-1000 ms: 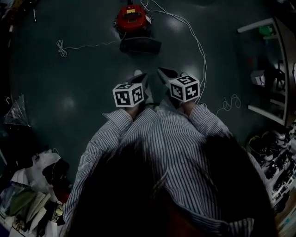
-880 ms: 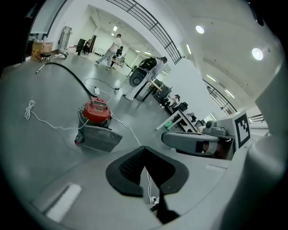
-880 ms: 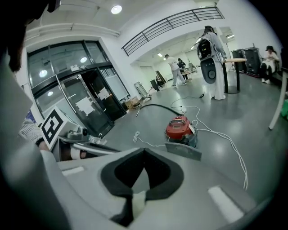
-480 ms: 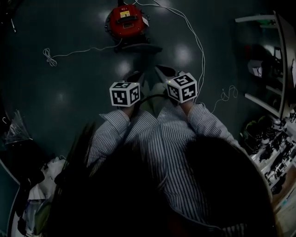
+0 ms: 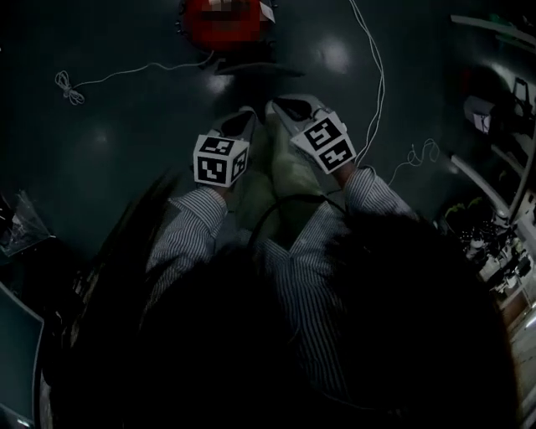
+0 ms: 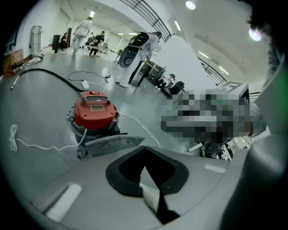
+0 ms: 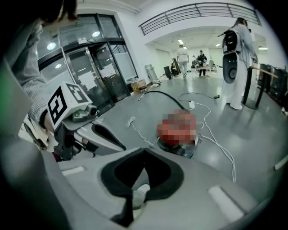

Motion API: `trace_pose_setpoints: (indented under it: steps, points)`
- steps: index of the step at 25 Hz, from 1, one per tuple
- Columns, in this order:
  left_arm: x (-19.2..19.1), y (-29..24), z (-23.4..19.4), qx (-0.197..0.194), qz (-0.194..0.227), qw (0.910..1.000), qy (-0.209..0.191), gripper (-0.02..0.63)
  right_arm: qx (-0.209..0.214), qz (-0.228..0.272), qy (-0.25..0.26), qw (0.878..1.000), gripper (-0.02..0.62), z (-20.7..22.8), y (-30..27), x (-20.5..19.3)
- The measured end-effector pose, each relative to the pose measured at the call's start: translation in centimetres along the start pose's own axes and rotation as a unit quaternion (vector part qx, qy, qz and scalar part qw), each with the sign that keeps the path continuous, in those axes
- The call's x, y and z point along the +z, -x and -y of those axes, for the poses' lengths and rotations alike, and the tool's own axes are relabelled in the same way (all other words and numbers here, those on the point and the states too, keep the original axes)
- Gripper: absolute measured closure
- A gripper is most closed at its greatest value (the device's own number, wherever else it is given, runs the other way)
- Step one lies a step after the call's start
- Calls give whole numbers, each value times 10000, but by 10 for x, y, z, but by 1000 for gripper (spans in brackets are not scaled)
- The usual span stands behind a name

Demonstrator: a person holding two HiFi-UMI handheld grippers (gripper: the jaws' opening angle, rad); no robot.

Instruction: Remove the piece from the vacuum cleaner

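Note:
The red vacuum cleaner (image 5: 222, 17) stands on the dark floor ahead of me, also in the left gripper view (image 6: 93, 112) and the right gripper view (image 7: 177, 128). A flat grey piece (image 6: 112, 141) lies at its front; in the head view it shows as a dark slab (image 5: 251, 67). My left gripper (image 5: 243, 117) and right gripper (image 5: 289, 107) point side by side toward it, a short way off, touching nothing. Both stand shut and empty, left (image 6: 145, 148) and right (image 7: 144, 150). The left gripper's marker cube (image 7: 67, 101) shows beside the right one.
A white cable (image 5: 373, 75) runs along the floor right of the vacuum, and another coil (image 5: 67, 84) lies left. A black hose (image 6: 45, 74) curves behind it. Shelves (image 5: 502, 126) stand at the right, clutter (image 5: 17, 226) at the left. People stand far off (image 7: 182, 56).
Both grippers have tipped forward and moved toward the vacuum. The vacuum and its front piece have slid up to the top edge of the head view.

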State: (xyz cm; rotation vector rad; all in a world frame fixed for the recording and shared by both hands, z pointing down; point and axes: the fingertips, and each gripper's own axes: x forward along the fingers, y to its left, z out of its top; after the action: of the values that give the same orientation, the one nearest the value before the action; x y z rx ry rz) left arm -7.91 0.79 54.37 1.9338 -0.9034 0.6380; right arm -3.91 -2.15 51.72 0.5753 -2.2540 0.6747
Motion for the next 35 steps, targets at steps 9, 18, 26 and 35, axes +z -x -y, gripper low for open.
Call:
trace_pose_setpoints:
  steps: [9, 18, 26, 35]
  points:
    - [-20, -101, -74, 51, -144, 9949, -999, 545, 73, -409, 235, 9989, 592, 58, -80, -79]
    - [-5, -143, -118, 743, -276, 9634, -2561, 436, -596, -513, 1092, 9909, 524, 113, -106, -89]
    - [-7, -162, -132, 830, -801, 9360, -3326, 422, -404, -1014, 1446, 9834, 506, 125, -131, -100]
    - [-22, -176, -139, 860, -1266, 9284, -3385, 533, -235, -1608, 1667, 9725, 533, 137, -148, -127]
